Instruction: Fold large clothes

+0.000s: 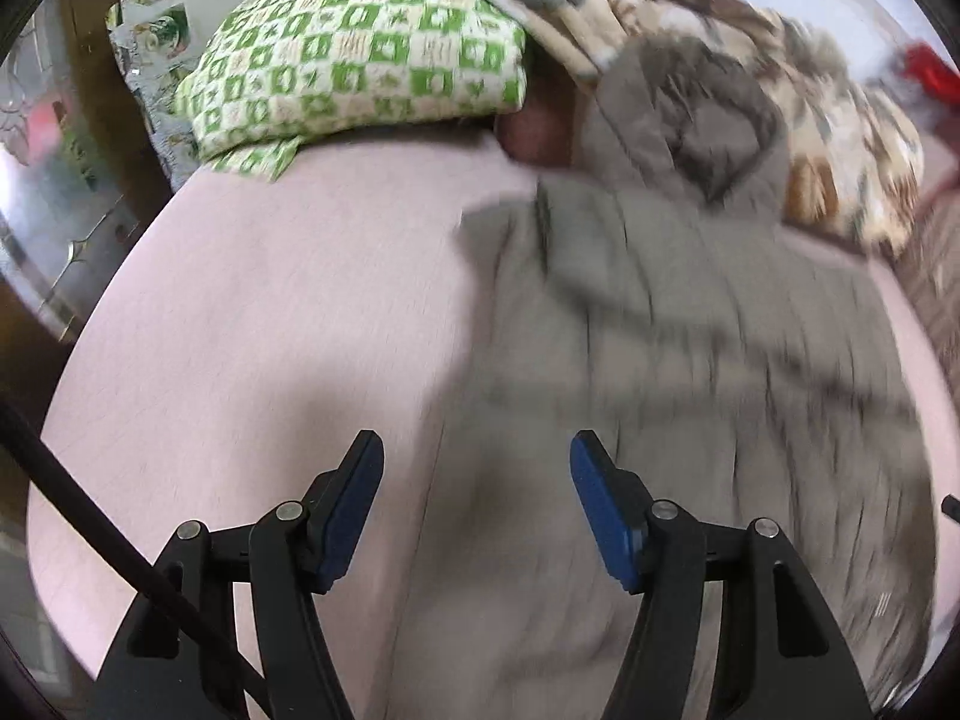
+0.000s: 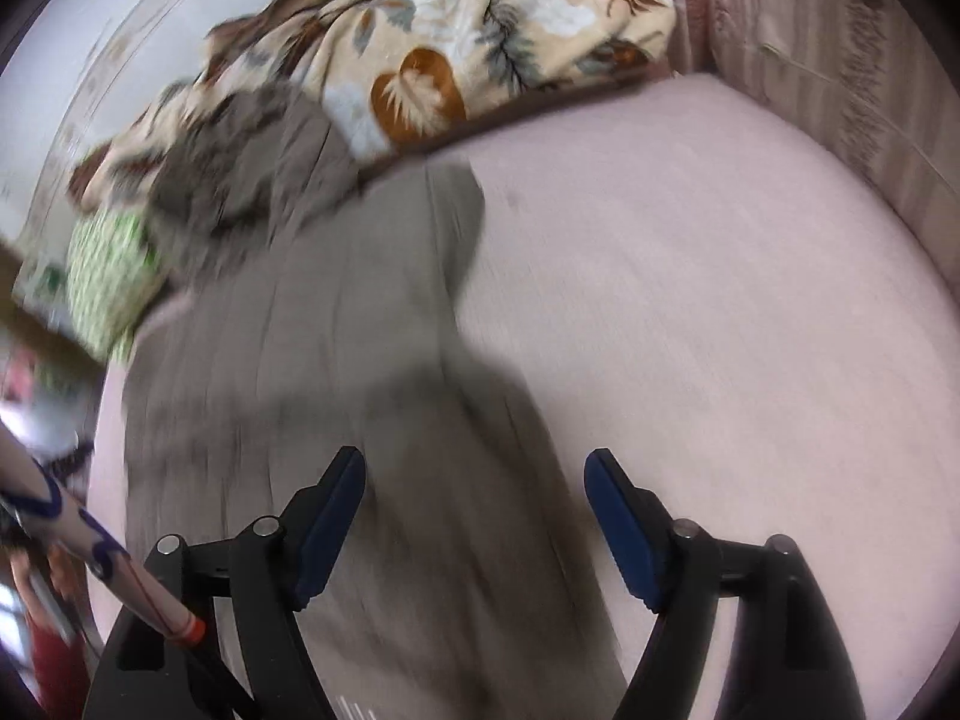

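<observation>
Coat (image 1: 690,360) lies flat on the pink bed (image 1: 270,330), hood toward the pillows. My left gripper (image 1: 477,450) and right gripper (image 2: 474,468) hang released, empty; I'd pinch matching edges evenly before folding.

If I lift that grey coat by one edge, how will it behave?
The grey coat looks padded and creased, so it would probably droop rather than hold shape. Its bulk suggests some weight. On the smooth pink sheet it would likely slide when pushed.
</observation>
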Motion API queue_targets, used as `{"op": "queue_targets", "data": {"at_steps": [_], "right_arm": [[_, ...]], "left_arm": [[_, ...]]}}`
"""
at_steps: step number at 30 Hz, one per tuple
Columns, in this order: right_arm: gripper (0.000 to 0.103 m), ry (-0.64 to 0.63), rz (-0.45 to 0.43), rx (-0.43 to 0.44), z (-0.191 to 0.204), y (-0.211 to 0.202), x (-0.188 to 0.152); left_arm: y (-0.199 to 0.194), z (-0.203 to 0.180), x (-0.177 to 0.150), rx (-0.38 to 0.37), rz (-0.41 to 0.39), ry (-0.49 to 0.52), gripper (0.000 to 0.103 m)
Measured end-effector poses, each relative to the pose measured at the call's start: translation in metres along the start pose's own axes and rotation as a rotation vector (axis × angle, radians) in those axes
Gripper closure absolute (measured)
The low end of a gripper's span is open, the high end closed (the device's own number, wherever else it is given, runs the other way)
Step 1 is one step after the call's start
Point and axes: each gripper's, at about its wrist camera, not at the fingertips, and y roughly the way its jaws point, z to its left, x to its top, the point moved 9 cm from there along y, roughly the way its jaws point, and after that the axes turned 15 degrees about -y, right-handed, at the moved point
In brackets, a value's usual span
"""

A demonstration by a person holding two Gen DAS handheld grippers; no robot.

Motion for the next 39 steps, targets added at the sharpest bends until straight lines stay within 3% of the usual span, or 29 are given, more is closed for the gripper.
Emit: {"op": "queue_targets", "data": {"at_steps": [2,3,6,9,12,15,18,20,25,31,35,39], "right_arm": [[0.06,-0.031,0.044,-0.037,-0.002,-0.015,-0.043],[0.063,-0.041,0.062,-0.049,-0.001,-0.022,-0.065],[0.066,-0.056,0.064,-0.085,0.001,-0.045,-0.118],[0.066,-0.012,0.075,-0.1,-0.004,-0.053,-0.155],[0.066,0.045,0.1,-0.097,-0.012,-0.058,-0.17],[0.064,0.085,0.067,-0.012,0.006,-0.088,-0.157],[0.058,-0.014,-0.019,0.087,0.059,-0.139,-0.124],[0.042,-0.073,-0.072,0.148,0.097,-0.165,-0.1],[0.038,-0.133,-0.128,0.265,0.178,-0.18,-0.033],[0.037,-0.108,-0.136,0.222,0.238,-0.109,0.085],[0.033,-0.066,-0.149,0.142,0.26,-0.043,0.171],[0.029,0.019,-0.165,0.101,0.276,0.024,0.249]], "left_arm": [[-0.011,0.009,-0.032,0.0,0.0,0.03,0.039],[-0.016,0.012,-0.05,0.0,0.004,0.043,0.039],[-0.014,0.028,-0.103,0.032,0.036,0.052,0.039],[0.004,0.05,-0.136,0.135,0.058,0.061,0.038],[-0.01,0.056,-0.137,0.159,0.033,0.079,0.037],[-0.039,0.051,-0.126,0.095,-0.004,0.062,0.037],[-0.07,0.041,-0.104,0.026,-0.075,0.024,0.036],[-0.079,0.029,-0.091,-0.022,-0.093,-0.006,0.034],[-0.071,-0.002,-0.068,-0.116,-0.108,-0.064,0.034],[-0.022,-0.016,-0.044,-0.145,-0.103,-0.1,0.034],[0.002,0.002,-0.036,-0.128,-0.079,-0.138,0.034],[0.019,0.026,-0.025,-0.168,-0.041,-0.226,0.034]]}}
